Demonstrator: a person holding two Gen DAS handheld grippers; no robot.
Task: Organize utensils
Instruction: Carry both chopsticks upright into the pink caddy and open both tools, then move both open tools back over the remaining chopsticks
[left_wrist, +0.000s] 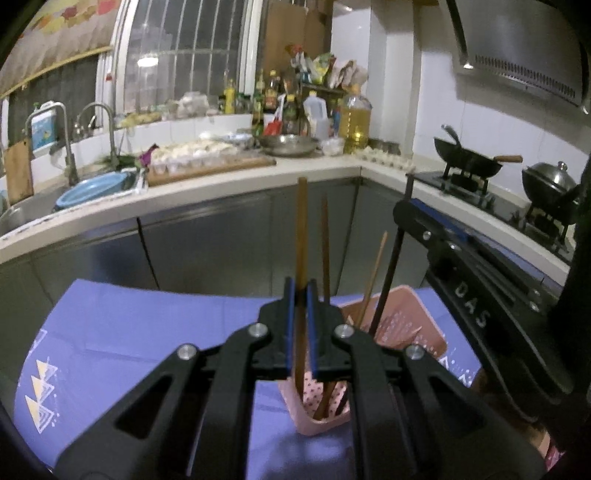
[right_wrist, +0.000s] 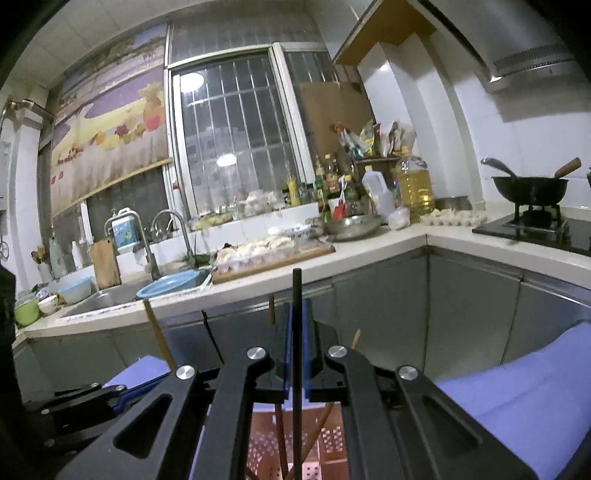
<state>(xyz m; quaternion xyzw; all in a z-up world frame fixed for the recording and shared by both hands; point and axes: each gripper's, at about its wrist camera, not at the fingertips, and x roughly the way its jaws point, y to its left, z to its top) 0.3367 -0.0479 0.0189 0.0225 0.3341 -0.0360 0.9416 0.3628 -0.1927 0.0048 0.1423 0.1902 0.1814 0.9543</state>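
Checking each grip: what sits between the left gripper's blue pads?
A brown chopstick, clamped upright between the left gripper's pads above the pink basket, in the left wrist view.

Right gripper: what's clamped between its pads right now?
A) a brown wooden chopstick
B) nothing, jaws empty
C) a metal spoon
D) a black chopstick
D: in the right wrist view the right gripper is shut on a black chopstick that runs upright between the blue pads, its lower end reaching down into the pink perforated utensil basket; the brown one sits in the left gripper.
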